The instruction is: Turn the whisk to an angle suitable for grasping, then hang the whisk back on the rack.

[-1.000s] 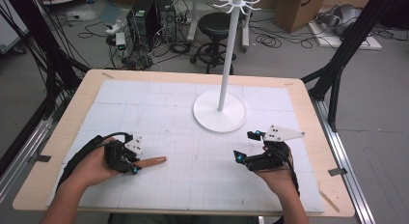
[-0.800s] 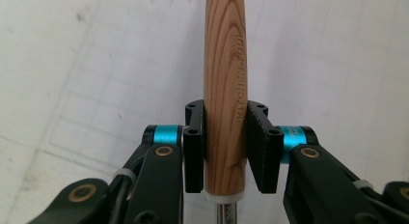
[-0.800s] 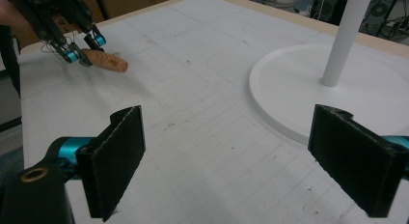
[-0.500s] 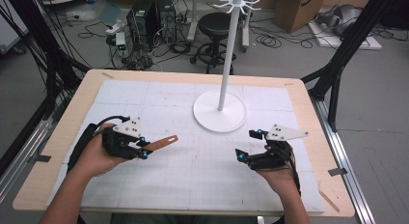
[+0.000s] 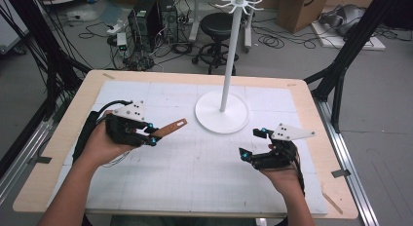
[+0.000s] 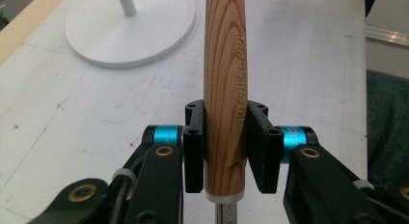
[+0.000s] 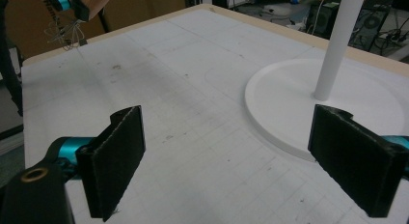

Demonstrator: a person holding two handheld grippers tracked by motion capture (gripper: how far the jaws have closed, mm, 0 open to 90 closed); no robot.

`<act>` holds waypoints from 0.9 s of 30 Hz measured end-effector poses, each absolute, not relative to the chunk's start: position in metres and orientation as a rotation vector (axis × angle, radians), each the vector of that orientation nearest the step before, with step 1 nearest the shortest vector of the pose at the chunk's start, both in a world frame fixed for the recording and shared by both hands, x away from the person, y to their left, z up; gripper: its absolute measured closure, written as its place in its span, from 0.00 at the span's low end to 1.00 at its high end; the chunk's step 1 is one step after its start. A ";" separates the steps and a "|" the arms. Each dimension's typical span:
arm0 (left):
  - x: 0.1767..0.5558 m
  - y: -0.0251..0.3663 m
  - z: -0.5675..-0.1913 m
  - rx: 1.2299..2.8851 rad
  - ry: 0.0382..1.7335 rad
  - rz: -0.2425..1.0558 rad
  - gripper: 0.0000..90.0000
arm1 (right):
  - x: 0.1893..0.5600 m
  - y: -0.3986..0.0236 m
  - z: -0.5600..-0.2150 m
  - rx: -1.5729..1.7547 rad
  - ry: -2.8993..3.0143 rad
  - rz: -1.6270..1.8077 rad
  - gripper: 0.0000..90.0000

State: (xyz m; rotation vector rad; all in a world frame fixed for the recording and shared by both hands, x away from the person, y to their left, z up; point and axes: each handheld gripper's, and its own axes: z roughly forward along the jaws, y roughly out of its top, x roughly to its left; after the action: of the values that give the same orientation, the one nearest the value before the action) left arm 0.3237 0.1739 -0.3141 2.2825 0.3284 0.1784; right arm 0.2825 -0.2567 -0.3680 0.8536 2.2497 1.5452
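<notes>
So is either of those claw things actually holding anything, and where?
The left gripper clamps a wooden kitchen-tool handle near the end where its metal part begins. The right gripper is open, holding nothing.

- Looks like a robotics or research lab, not anyone's home.
- Gridded white mat (image 5: 195,172) on a plywood table (image 5: 316,114), boxed in by black metal framing (image 5: 341,70).
- Computer towers (image 5: 148,19) on bare grey floor, cables (image 5: 92,31) snaking everywhere.
- Black stool (image 5: 219,26) and cardboard box (image 5: 302,9) shoved in back.
- White hook stand (image 5: 229,60) on the mat.
</notes>
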 end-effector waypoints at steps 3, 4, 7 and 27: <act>0.324 0.174 -0.312 2.274 0.323 0.182 0.79 | 0.283 -0.256 -0.368 0.850 2.252 1.545 0.13; 0.324 0.174 -0.312 2.270 0.322 0.182 0.79 | 0.283 -0.256 -0.368 0.850 2.252 1.545 0.13; 0.324 0.174 -0.312 2.260 0.326 0.178 0.79 | 0.283 -0.255 -0.369 0.847 2.258 1.541 0.13; 0.348 0.163 -0.293 2.104 0.344 0.140 0.79 | 0.282 -0.256 -0.368 0.831 2.258 1.548 0.13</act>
State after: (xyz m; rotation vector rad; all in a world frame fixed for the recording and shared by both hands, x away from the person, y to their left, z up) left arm 0.3483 0.1633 -0.2929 2.1038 0.3440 0.1401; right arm 0.2822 -0.2556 -0.3681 0.8311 2.2583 1.5481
